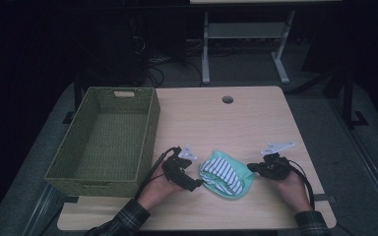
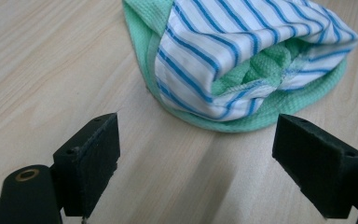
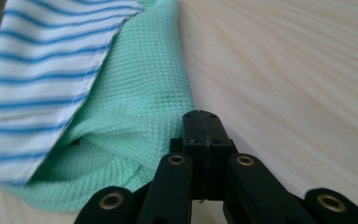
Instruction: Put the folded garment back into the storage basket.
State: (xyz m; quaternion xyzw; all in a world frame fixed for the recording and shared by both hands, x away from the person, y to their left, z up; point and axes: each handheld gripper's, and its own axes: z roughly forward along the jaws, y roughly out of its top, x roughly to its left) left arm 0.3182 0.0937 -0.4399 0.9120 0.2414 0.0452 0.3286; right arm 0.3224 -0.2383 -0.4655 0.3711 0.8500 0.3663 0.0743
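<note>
The left gripper (image 2: 196, 154) has its jaws wide apart over bare table (image 2: 51, 56), just short of the cloth bundle (image 2: 242, 60); the right gripper (image 3: 204, 128) is pressed together at the bundle's green edge, clamping nothing visible. Light, soft and floppy (folded, striped layer over green), it lies near the table's front edge beside the basket (image 1: 103, 142); pinching the thick fold would likely hold best.

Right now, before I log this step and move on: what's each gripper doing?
Left gripper: open, nothing between its jaws; the folded cloths lie just ahead of it.
Right gripper: shut, tips at the green cloth's edge; whether it pinches fabric cannot be told.
</note>
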